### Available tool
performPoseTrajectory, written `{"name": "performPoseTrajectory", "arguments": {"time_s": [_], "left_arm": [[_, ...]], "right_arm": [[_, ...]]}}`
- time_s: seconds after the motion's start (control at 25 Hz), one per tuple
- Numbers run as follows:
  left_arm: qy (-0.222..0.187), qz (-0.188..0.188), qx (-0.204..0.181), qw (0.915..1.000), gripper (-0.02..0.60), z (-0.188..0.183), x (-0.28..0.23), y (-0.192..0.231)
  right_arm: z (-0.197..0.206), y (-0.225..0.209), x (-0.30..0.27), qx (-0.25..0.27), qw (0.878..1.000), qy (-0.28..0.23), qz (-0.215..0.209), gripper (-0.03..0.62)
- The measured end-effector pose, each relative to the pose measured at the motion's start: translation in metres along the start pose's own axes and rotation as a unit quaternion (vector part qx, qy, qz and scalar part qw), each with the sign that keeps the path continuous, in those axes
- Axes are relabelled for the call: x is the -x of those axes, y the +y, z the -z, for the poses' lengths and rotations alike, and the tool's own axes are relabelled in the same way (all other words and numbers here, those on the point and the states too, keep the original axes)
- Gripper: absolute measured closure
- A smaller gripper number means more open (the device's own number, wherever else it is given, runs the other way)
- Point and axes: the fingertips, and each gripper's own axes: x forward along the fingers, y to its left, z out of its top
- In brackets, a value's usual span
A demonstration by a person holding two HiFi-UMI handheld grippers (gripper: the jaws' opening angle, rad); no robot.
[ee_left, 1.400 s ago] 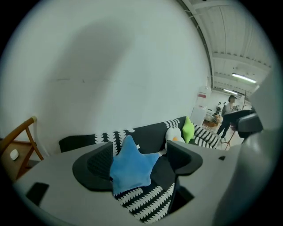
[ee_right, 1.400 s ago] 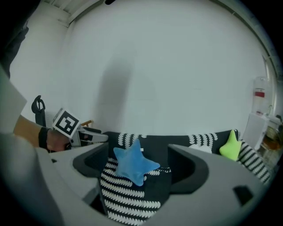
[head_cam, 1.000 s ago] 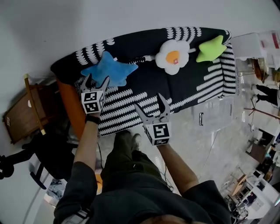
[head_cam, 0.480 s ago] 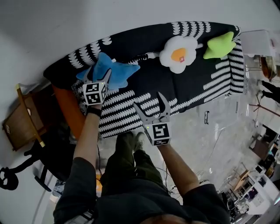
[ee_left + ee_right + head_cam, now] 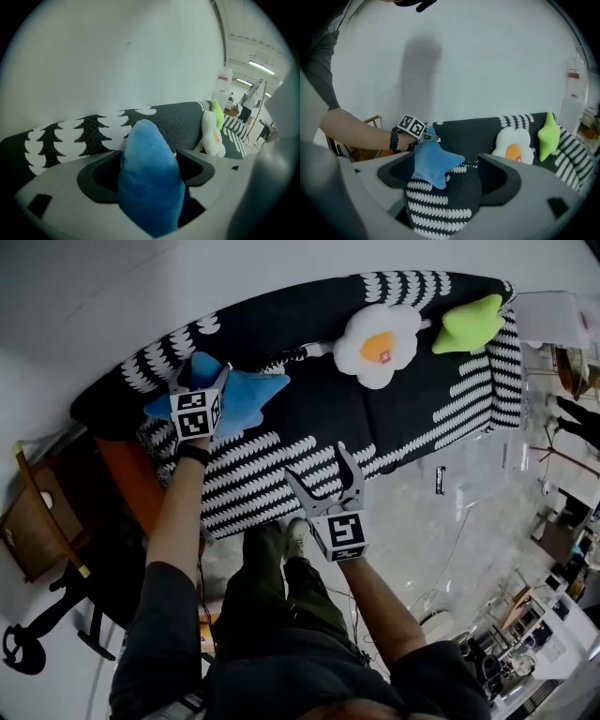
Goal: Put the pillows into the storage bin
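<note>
Your left gripper [image 5: 197, 382] has pushed forward onto the blue star [image 5: 246, 396], and its jaws now pinch one point of it while the rest lies on the sofa [image 5: 319, 423]. Your right gripper [image 5: 323, 486] hangs over the seat's front edge, jaws spread and empty. The hold is on a soft tip only, so the star may slip out as you lift, and no bin is in view to carry it to.
</note>
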Motion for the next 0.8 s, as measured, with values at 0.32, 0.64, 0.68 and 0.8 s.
{"name": "performPoseTrajectory", "arguments": {"time_s": [0.32,0.64,0.68,0.8], "left_arm": [[-0.015,-0.012,-0.066,0.9976,0.402,0.009,0.004,-0.004],[-0.043,0.000,-0.055,0.9976,0.443,-0.004,0.051,-0.008],[-0.048,0.001,-0.053,0.9975,0.443,-0.007,0.058,-0.010],[-0.062,0.003,-0.045,0.9970,0.443,-0.022,0.078,-0.015]], "right_arm": [[0.008,0.008,-0.002,-0.017,1.000,0.009,0.001,0.174],[-0.022,0.010,0.006,-0.005,1.000,-0.010,0.016,0.174],[-0.027,0.009,0.008,-0.002,1.000,-0.013,0.018,0.174],[-0.045,0.004,0.017,0.000,0.999,-0.025,0.030,0.174]]}}
